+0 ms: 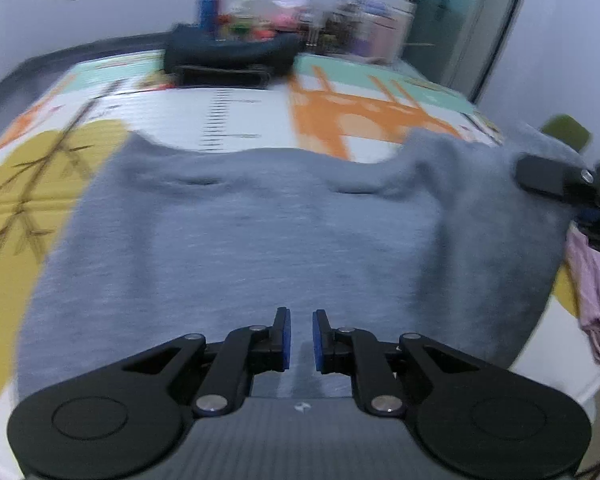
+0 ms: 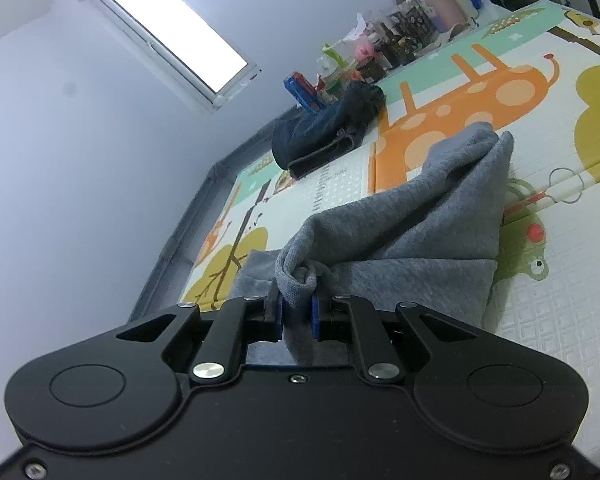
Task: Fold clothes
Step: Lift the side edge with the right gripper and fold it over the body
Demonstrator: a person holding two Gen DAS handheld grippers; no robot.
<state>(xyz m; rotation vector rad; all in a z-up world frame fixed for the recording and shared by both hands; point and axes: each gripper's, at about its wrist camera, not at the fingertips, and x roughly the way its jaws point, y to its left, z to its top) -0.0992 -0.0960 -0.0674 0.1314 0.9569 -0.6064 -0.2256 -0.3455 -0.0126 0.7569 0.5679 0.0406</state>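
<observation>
The grey garment [image 1: 260,232] lies spread on the colourful play mat [image 1: 228,112], and it fills most of the left wrist view. The left gripper [image 1: 301,340] is over its near edge; the two blue pads [image 1: 286,338] stand close together with only a narrow gap, and grey cloth runs through this gap down toward the gripper's body, so the jaws appear clenched on the near hem, although the picture is blurred there. On the right side of that view the cloth rises from the mat toward the right gripper [image 1: 556,184], whose black finger lies against the lifted part. In the right wrist view the right gripper [image 2: 296,316] has its jaws closed on a rolled, bunched edge of the same grey garment [image 2: 420,216] — the fold sits directly between the blue pads [image 2: 315,316] and bulges just above them. From this grip the fabric goes up and away as a tent-like ridge, and its far tip rests on the mat [image 2: 548,344] beside the orange giraffe print [image 2: 472,100]. A dark blue garment [image 2: 320,132] lies well apart at the far edge of the mat, near bottles and jars by the wall. A pink cloth [image 1: 596,292] hangs at the right edge of the left wrist view.
</observation>
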